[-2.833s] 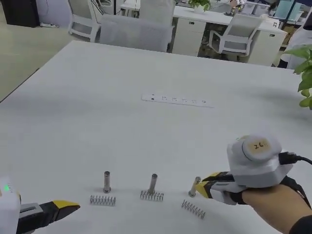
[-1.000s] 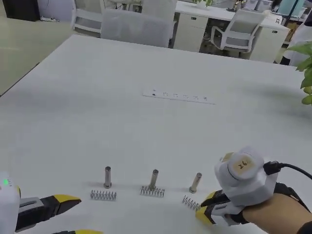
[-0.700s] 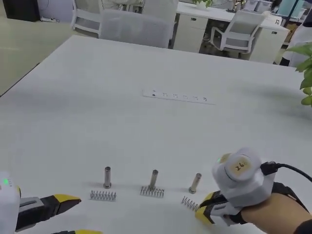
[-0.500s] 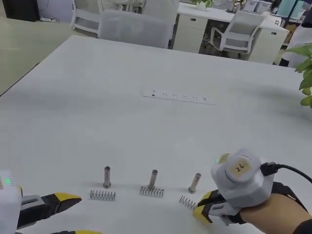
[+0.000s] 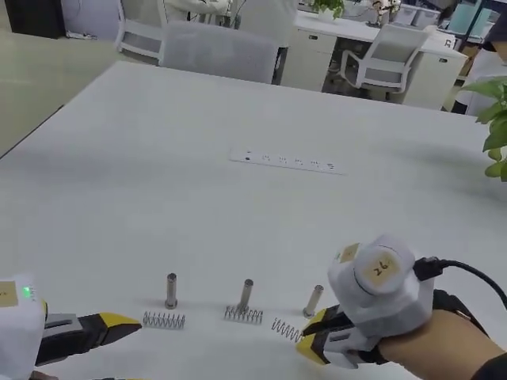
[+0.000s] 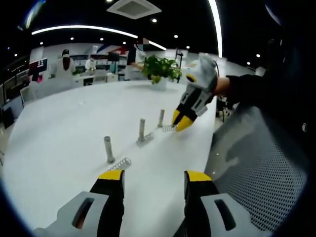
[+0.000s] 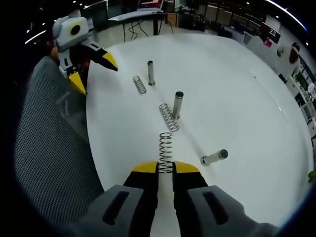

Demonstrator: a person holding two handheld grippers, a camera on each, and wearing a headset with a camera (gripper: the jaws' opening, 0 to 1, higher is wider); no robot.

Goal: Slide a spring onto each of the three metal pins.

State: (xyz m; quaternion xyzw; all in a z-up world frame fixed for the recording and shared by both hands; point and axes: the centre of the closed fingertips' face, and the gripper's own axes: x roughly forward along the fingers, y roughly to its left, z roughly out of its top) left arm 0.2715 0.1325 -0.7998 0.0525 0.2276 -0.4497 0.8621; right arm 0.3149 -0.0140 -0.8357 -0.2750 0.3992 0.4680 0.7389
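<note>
Pinching one end of the spring [image 7: 165, 143] in the right gripper [image 7: 166, 169], jaws narrow on the coil, free length jutting toward 12 o'clock in the right gripper view; at 3 o'clock of the jaws, apart from it, its bare pin [image 7: 214, 157]; holding the left gripper [image 6: 153, 178] spread wide and empty; by the middle pin [image 7: 177, 102] and far pin [image 7: 150, 72], two more springs [image 7: 169, 117] lying unthreaded; likely to buckle or swing aside if pressed on off-axis, gripped only by the tail; could topple the slim pin with a sideways brush
</note>
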